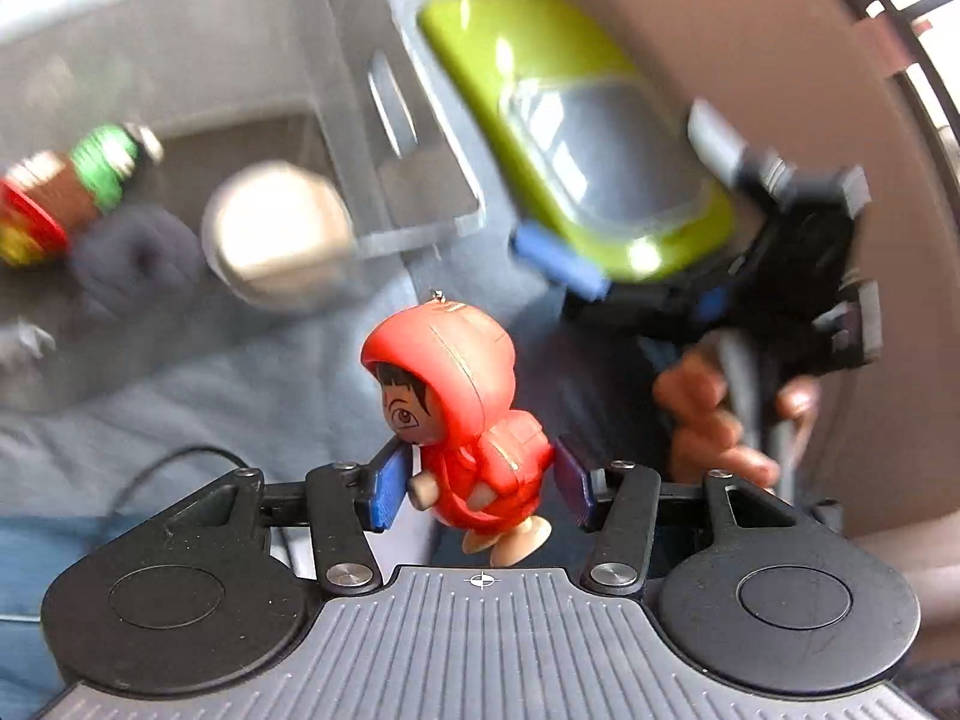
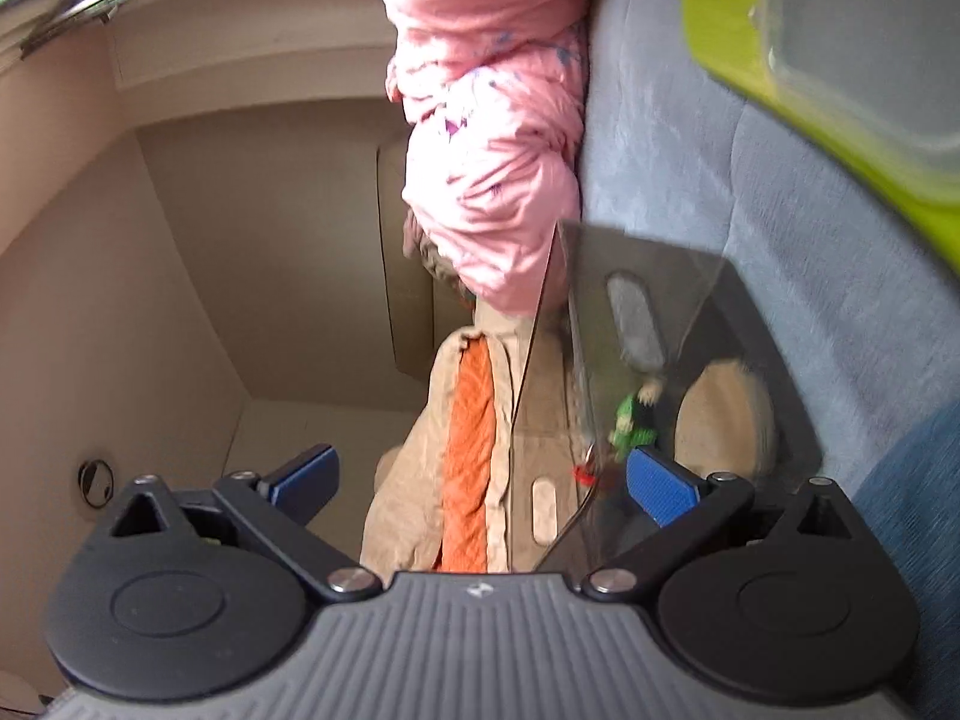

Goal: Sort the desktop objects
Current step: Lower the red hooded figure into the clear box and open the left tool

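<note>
A small toy figure in a red hooded coat (image 1: 462,396) hangs in the air above the grey-blue cloth, and my left gripper (image 1: 480,480) is shut on its body with both blue pads. Beyond it lies a lime-green box with a clear lid (image 1: 576,138), also seen at the top right in the right wrist view (image 2: 840,90). A clear plastic bin (image 1: 384,120) holds a cream round thing (image 1: 276,228) and a green and red toy (image 1: 78,192). My right gripper (image 2: 483,480) is open, with nothing pressed between its pads; the bin's corner (image 2: 660,300) lies just beyond it.
A person's hand (image 1: 714,420) holds the other tool at the right of the left wrist view. A pink cloth (image 2: 492,120) and a beige and orange cloth (image 2: 468,450) hang beside the bin. A grey-blue cloth (image 2: 690,120) covers the surface. A dark grey soft thing (image 1: 138,258) lies in the bin.
</note>
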